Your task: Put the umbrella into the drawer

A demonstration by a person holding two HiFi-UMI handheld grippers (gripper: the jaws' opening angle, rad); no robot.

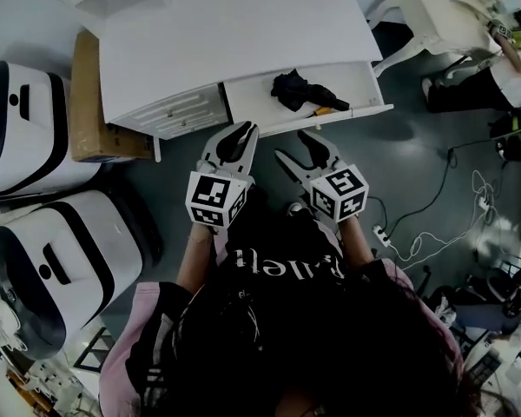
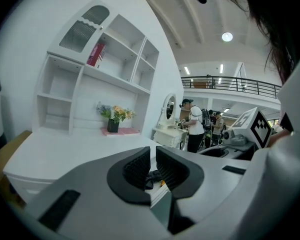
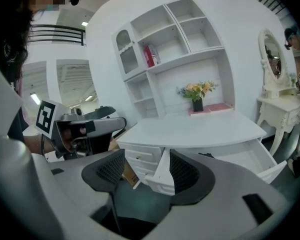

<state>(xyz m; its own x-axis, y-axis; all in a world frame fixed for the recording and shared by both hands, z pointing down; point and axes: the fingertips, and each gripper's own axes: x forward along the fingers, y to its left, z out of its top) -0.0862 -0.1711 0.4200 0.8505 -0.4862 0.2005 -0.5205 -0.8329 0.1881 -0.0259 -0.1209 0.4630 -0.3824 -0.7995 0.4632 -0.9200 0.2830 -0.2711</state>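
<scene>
A folded black umbrella (image 1: pixel 306 90) with an orange tip lies inside the open drawer (image 1: pixel 365 82) of the white desk (image 1: pixel 226 33). Both grippers hover just in front of the drawer, above the floor, touching nothing. My left gripper (image 1: pixel 240 130) is shut, its pads nearly together and empty; through the thin slit in the left gripper view (image 2: pixel 153 156) a bit of the umbrella (image 2: pixel 153 175) shows far off. My right gripper (image 1: pixel 293 146) is open with wide-spread jaws and holds nothing. The right gripper view (image 3: pixel 147 169) looks at the drawer's corner (image 3: pixel 162 176).
A closed drawer (image 1: pixel 178 111) sits left of the open one. A cardboard box (image 1: pixel 87 94) leans by the desk's left side, next to two white-and-black machines (image 1: pixel 35 129). Cables and a power strip (image 1: pixel 386 233) lie on the floor at right. A shelf unit with flowers (image 3: pixel 197 99) stands on the desk.
</scene>
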